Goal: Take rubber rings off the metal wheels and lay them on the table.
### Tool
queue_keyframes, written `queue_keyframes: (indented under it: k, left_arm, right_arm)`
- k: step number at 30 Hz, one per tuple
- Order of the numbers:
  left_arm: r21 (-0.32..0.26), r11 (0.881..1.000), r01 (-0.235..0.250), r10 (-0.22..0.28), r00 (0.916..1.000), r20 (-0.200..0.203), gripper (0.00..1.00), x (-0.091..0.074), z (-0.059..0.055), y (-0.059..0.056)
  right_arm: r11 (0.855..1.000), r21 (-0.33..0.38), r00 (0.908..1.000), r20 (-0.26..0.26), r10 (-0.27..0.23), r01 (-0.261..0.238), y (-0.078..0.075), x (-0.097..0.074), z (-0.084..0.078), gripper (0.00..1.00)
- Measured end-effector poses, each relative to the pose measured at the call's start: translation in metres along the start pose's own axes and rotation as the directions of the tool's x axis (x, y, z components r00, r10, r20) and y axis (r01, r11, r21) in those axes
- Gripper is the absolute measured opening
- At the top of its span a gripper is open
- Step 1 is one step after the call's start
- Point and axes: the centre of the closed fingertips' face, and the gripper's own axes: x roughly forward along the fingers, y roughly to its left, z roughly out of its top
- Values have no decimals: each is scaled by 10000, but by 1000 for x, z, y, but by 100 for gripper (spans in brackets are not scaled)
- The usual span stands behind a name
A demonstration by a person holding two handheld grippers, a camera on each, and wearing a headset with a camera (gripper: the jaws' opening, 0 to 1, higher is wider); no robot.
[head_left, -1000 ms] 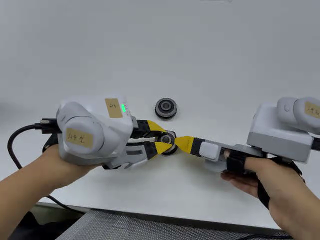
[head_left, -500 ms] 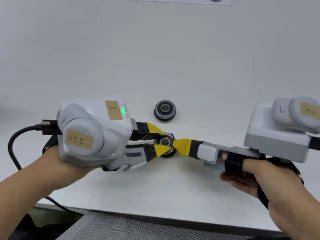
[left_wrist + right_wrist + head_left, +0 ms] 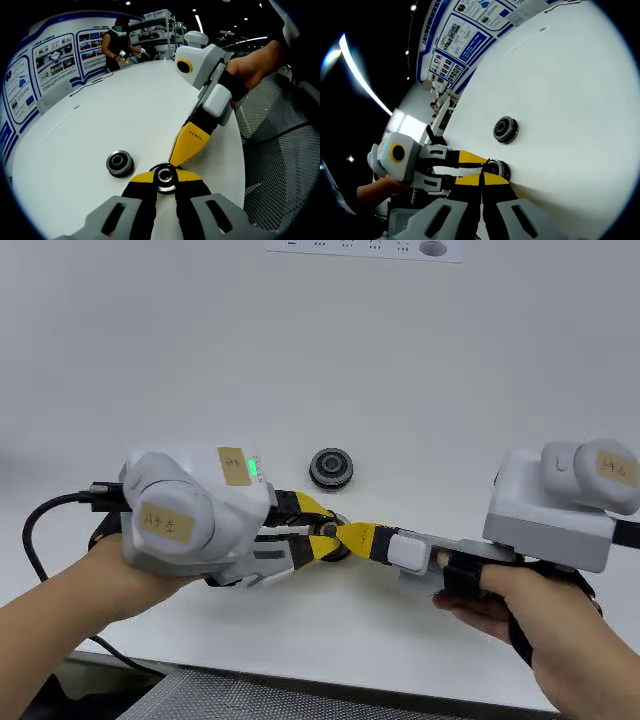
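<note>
A broad white desk [image 3: 400, 640] with a smooth, bare top runs to a white wall that carries a white socket strip [image 3: 365, 247]. Grey metal mesh [image 3: 200, 695] lies below the desk's front edge, and a black cable [image 3: 40, 515] trails off the left side.

Near the front edge, about midway along it, the left gripper [image 3: 318, 528] has its yellow-tipped jaws clamped on either side of a metal wheel [image 3: 165, 177], held just above the surface. A black rubber ring [image 3: 156, 170] is on the wheel's rim.

The right gripper [image 3: 352, 536] reaches in from the opposite side. Its jaws are pressed nearly together and its tips touch that rim. I cannot tell whether they pinch the ring.

A second wheel [image 3: 331, 467] lies flat on the desk just behind the grippers, farther from the front edge, with nothing touching it.

In the left gripper view the room is dim with ceiling spotlights. Blue and white posters [image 3: 50, 55] line the wall, and a person [image 3: 117, 42] stands by shelving [image 3: 160, 25] beyond the desk's far end.
</note>
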Motion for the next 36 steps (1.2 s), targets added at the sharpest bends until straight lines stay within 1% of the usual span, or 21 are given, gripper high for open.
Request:
queue_keyframes:
  k: [4, 5, 6, 9, 10, 13, 16, 18, 24, 26, 29, 33, 36]
  left_arm:
    - [41, 10000, -36, 36, 10000, 14, 13, -1, 0, 0]
    - [91, 9999, -46, 46, 10000, 47, 13, -1, 0, 0]
    - [90, 9999, -56, 55, 10000, 52, 13, -1, 0, 0]
    - [94, 9999, -110, 110, 9999, -36, 14, -1, -1, 1]
    - [-39, 9999, -103, 103, 9999, -36, 14, -1, -1, 1]
    - [-176, 9997, -140, 139, 9999, -22, 14, -1, -1, 2]
    - [6, 9999, -130, 130, 9998, -137, 14, -2, -1, 2]
    - [-25, 9999, -106, 106, 9999, -88, 14, -3, 0, 2]
    - [-16, 10000, -95, 95, 9999, -111, 16, -7, -1, 1]
    - [-29, 9999, -108, 108, 9999, -56, 16, -9, 0, 2]
    - [-41, 9999, -152, 151, 9999, -58, 17, -12, 0, 3]
    - [-103, 9999, -119, 120, 9999, 83, 17, -19, 3, 3]
    - [-135, 9997, -187, 189, 9996, 210, 18, -25, 7, 4]
  right_arm:
    - [10000, 76, 9999, 97, -59, 58, -1, -1, 1, 0]
    - [9992, 391, 9999, 153, -38, 32, -1, 0, 1, 0]
    - [9991, 434, 9999, 143, -18, 12, -1, 0, 0, 0]
    - [9992, 386, 9997, 218, -74, 65, -2, 1, 1, 1]
    - [9992, 379, 9996, 266, -134, 123, -3, 1, 2, 1]
    - [9989, 445, 9993, 328, -163, 148, -2, 2, 3, 1]
    - [9988, 468, 9992, 359, -158, 141, -1, 2, 3, 1]
    - [9983, 558, 9989, 436, -169, 144, -1, 2, 4, 1]
    - [9976, 684, 9988, 462, -135, 103, -2, 2, 5, 1]
    - [9965, 834, 9987, 507, -76, 33, -1, 3, 5, 1]
    - [9965, 840, 9987, 513, -43, 0, 0, 4, 6, 1]
    - [9953, 966, 9984, 569, 45, -100, 3, 4, 7, 1]
    - [9943, 1038, 9981, 598, 169, -231, 5, 5, 8, 1]
